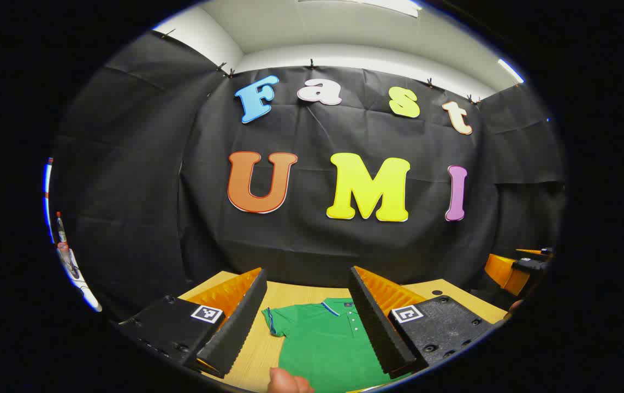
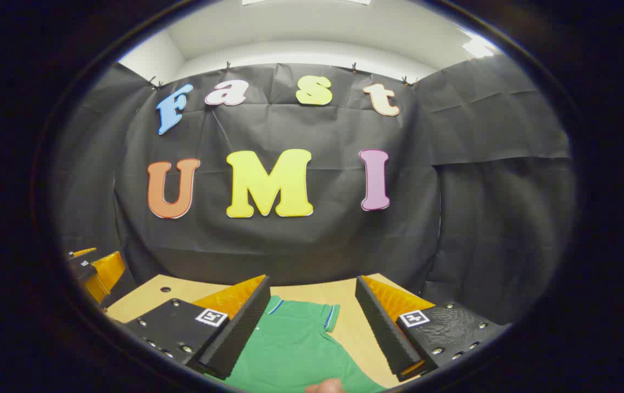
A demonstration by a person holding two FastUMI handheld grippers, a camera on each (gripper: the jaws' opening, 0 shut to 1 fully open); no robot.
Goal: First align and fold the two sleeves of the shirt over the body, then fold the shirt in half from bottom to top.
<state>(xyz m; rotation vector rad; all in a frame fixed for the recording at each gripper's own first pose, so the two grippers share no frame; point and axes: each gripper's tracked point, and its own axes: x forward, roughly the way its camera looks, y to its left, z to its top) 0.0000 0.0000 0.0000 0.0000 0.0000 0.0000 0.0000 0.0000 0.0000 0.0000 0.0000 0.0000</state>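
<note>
Shirt: the green shirt (image 1: 325,344) is lying flat on the wooden desk (image 1: 290,297), collar and button placket toward the far wall, body running back toward the cameras.
Sleeves: in the left gripper view one short sleeve (image 1: 273,321) is sticking out sideways from the body; in the right gripper view the other sleeve (image 2: 329,316) is doing the same. Neither is lying over the body yet.
Left tool: the left tool (image 1: 312,322) is hovering above the desk with its fingers spread wide apart, gripping nothing; the collar and one sleeve are showing between them.
Right tool: the right tool (image 2: 312,327) is likewise hanging open and clear of the cloth, with the other shoulder and sleeve lying between its fingers.
Other tool seen: the left tool's body is showing at the left edge of the right gripper view (image 2: 90,270).
Hand: a fingertip (image 1: 289,382) is peeking in at the bottom edge, close over the shirt.
Done: nothing, judging by how the shirt is lying; it looks spread out and ready.
Left to do: both sleeve folds, then the bottom-to-top fold; the hem is lying out of sight below the views.
Stage: I am judging this as the very start, with the first sleeve grasp not yet made.
</note>
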